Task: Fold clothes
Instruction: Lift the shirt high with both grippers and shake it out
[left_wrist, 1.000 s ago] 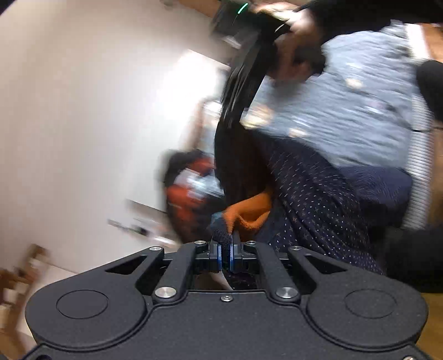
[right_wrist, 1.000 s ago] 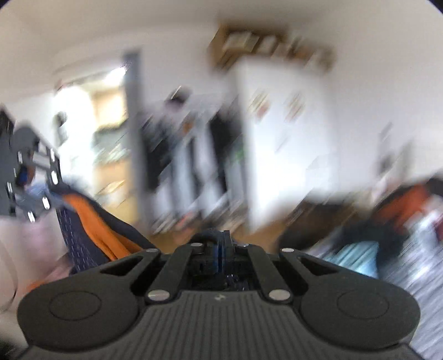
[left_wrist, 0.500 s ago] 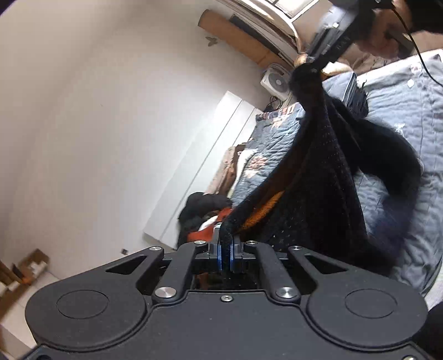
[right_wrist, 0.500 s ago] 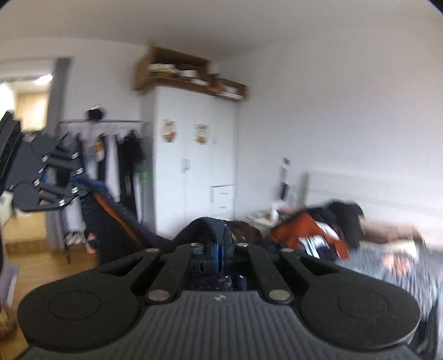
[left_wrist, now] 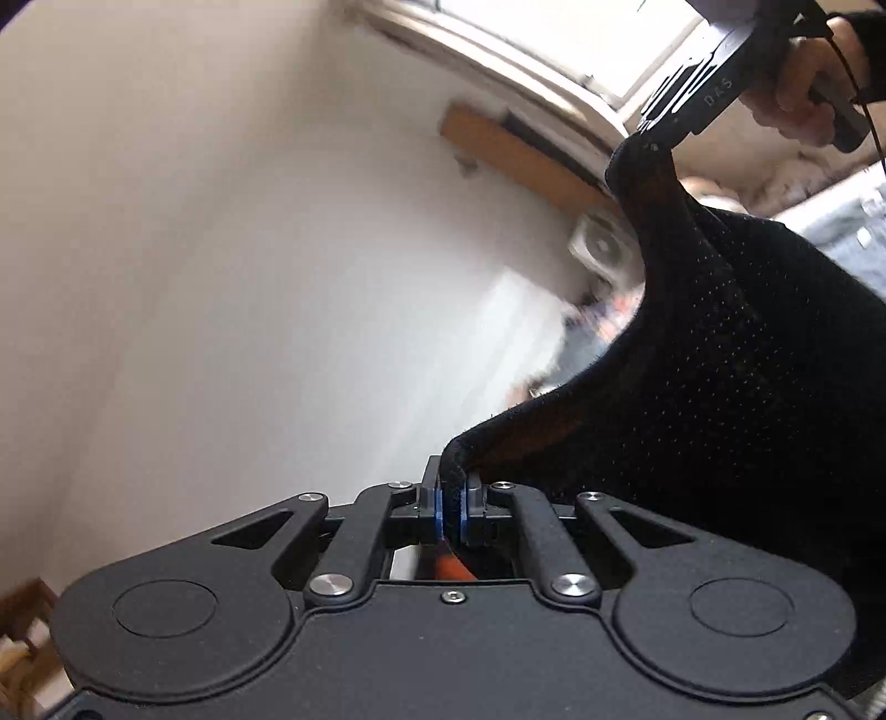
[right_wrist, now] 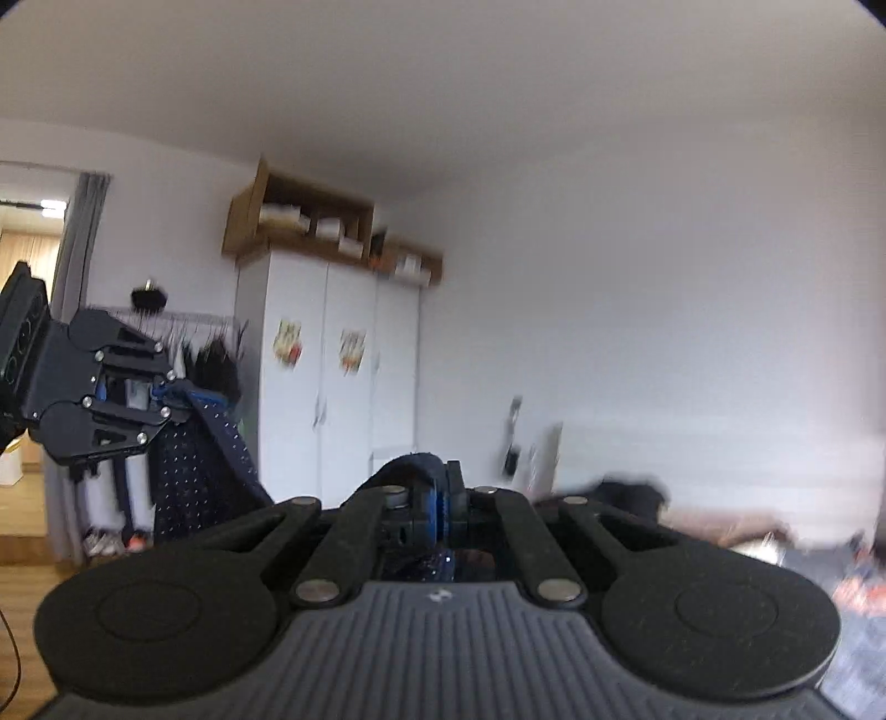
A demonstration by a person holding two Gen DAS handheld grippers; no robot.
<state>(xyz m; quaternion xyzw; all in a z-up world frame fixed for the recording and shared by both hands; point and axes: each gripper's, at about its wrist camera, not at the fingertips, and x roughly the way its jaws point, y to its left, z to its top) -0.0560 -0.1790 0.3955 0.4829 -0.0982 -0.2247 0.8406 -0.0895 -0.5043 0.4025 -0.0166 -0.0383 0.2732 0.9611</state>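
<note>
A dark navy dotted garment (left_wrist: 736, 387) with an orange lining hangs in the air between both grippers. My left gripper (left_wrist: 453, 501) is shut on one edge of it, the cloth rising out of the jaws to the right. In the left wrist view my right gripper (left_wrist: 645, 145), held by a hand (left_wrist: 803, 88), pinches the garment's other corner high up. In the right wrist view my right gripper (right_wrist: 440, 498) is shut on a navy fold, and my left gripper (right_wrist: 166, 396) shows at the left with the dotted garment (right_wrist: 194, 471) drooping from it.
A white wardrobe (right_wrist: 326, 387) with wooden boxes on top stands ahead in the right wrist view, next to a clothes rack (right_wrist: 166, 327) and a doorway. A bed with clothes (right_wrist: 775, 531) lies low right. A window (left_wrist: 554, 44) and a white wall fill the left wrist view.
Both grippers have risen with the garment, which now hangs stretched in the air off the bed. The right gripper has swung sideways, so the wardrobe sits more to the left in its view.
</note>
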